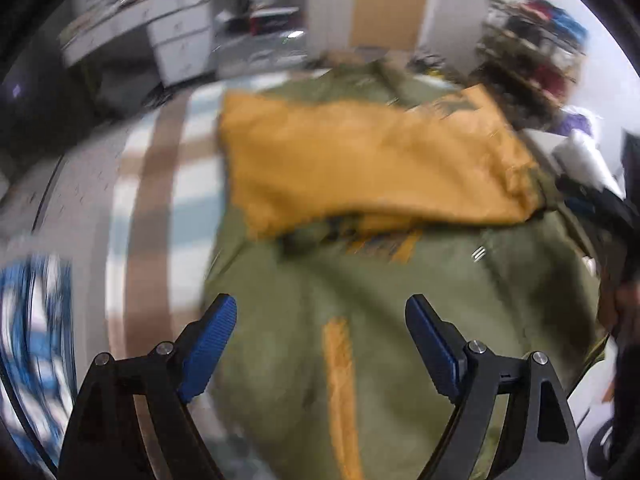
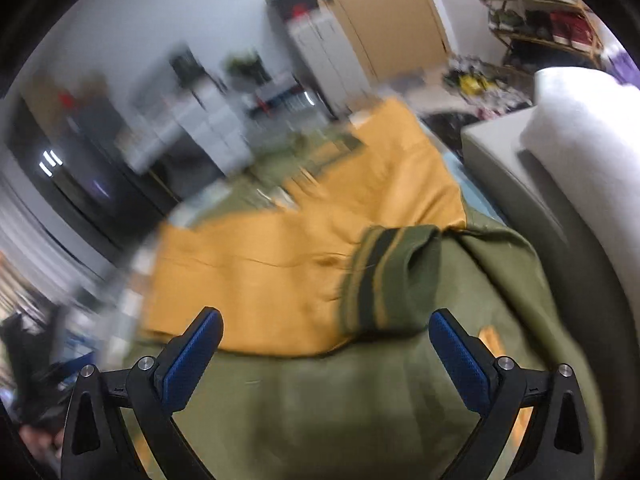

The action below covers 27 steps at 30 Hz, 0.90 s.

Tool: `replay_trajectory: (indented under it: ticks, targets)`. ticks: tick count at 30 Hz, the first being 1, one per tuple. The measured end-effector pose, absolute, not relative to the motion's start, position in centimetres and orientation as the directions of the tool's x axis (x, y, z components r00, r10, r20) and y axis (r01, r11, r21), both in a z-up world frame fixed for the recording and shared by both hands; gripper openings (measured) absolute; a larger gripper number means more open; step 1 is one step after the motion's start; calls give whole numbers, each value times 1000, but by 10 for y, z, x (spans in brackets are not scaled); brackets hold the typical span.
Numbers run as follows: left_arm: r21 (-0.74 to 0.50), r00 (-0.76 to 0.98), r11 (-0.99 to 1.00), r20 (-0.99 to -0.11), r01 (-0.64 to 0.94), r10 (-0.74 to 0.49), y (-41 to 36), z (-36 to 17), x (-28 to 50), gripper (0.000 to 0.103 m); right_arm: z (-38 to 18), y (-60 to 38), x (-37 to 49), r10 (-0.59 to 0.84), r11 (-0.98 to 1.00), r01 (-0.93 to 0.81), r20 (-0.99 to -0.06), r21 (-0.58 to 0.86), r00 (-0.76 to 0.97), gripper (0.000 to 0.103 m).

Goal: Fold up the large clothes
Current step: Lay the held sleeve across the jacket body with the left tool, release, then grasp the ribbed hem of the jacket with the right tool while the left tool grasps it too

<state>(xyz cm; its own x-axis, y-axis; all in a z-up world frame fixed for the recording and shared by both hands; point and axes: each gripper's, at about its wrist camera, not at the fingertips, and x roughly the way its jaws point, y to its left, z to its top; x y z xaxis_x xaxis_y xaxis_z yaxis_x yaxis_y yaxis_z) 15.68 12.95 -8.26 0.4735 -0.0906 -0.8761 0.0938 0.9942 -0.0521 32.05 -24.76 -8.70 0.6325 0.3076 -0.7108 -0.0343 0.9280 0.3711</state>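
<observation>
A large olive jacket (image 1: 400, 300) lies spread on a striped rug (image 1: 160, 200) on the floor, its mustard lining (image 1: 360, 160) turned up where part of it is folded back across the middle. An orange stripe (image 1: 340, 392) runs down the olive cloth near the left gripper (image 1: 320, 320). In the right wrist view the same jacket (image 2: 360, 400) fills the lower half, the lining (image 2: 280, 260) lies beyond it, and a ribbed cuff (image 2: 384, 280) with dark and mustard bands rests on the fold between the two colours.

The left gripper hangs over the olive cloth with its blue fingers (image 1: 212, 344) wide apart and nothing between them. The right gripper (image 2: 326, 340) also has its fingers (image 2: 192, 360) spread wide and holds nothing; the jacket lies below them, and no pad can be seen touching it.

A pale sofa (image 2: 560, 160) stands just beside the jacket on the right. White drawers (image 1: 180, 40) stand further back on the left, a wooden door (image 1: 392, 0) at the far wall, and a cluttered rack (image 1: 532, 40) to its right. Blue and white cloth (image 1: 36, 340) shows at the left edge. A dark screen (image 2: 80, 180) stands at the left of the right wrist view. Both views are blurred.
</observation>
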Motion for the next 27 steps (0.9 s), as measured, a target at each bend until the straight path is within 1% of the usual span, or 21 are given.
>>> replay_trajectory:
  ticks: [2,3,4,5,6,8,9,10,12,14,16,17,18,19,20,21,22,25,27]
  targets:
    - [-56,452,996,-888,68,-81,135,-94,144,83,-105,-246,347,253,946,18,-771,324,585,101]
    - [-71,435,996,-896,57,-89,137,-97,139,83,-111,-246,355,248,946,35,-787,323,565,100]
    - [-96,407,994,-907,47,-107,138,-104,131,83,-119,-245,366,242,949,46,-813,312,530,97]
    - [-123,384,992,-914,42,-130,136,-109,129,83,-124,-243,376,244,951,42,-826,307,508,82]
    - [-139,372,989,-917,39,-144,139,-111,131,83,-125,-243,381,240,953,37,-829,299,506,60]
    - [-134,347,990,-927,38,-139,133,-116,122,83,-119,-238,385,227,964,-2,-821,265,524,45]
    - [-137,345,990,-928,38,-142,134,-116,120,83,-114,-236,384,224,967,-20,-813,252,537,32]
    - [-140,341,990,-929,33,-143,133,-119,114,83,-107,-234,382,232,968,-50,-797,246,558,31]
    - [-158,327,987,-932,28,-158,136,-121,106,83,-98,-233,383,223,973,-84,-779,216,586,24]
    - [-219,323,976,-923,7,-209,140,-126,97,83,-85,-231,385,170,985,-90,-756,146,632,22]
    - [-276,318,961,-913,-20,-256,141,-130,91,83,-73,-233,388,104,995,-64,-723,83,683,21]
    - [-290,308,956,-914,-37,-265,141,-134,89,83,-72,-232,393,50,999,-47,-714,24,698,23]
    - [-306,299,951,-912,-41,-281,139,-137,87,83,-77,-229,399,-4,998,-37,-720,-41,694,32]
    - [-294,314,955,-911,-34,-269,136,-136,85,83,-86,-226,410,-64,993,-29,-742,-112,667,36]
    - [-275,314,961,-915,-26,-254,132,-135,83,83,-98,-226,416,-79,989,-46,-766,-140,638,39]
    - [-281,308,959,-915,-23,-261,129,-135,81,83,-104,-228,418,-79,987,-63,-777,-151,624,49]
    - [-303,302,953,-910,-17,-284,127,-135,80,83,-109,-234,415,-85,986,-65,-790,-156,607,55]
    - [-328,307,945,-899,-4,-311,124,-133,75,83,-94,-259,376,36,997,-74,-773,-15,633,64]
    - [-334,324,942,-890,16,-321,120,-129,71,83,-82,-272,337,56,997,-76,-748,7,661,85]
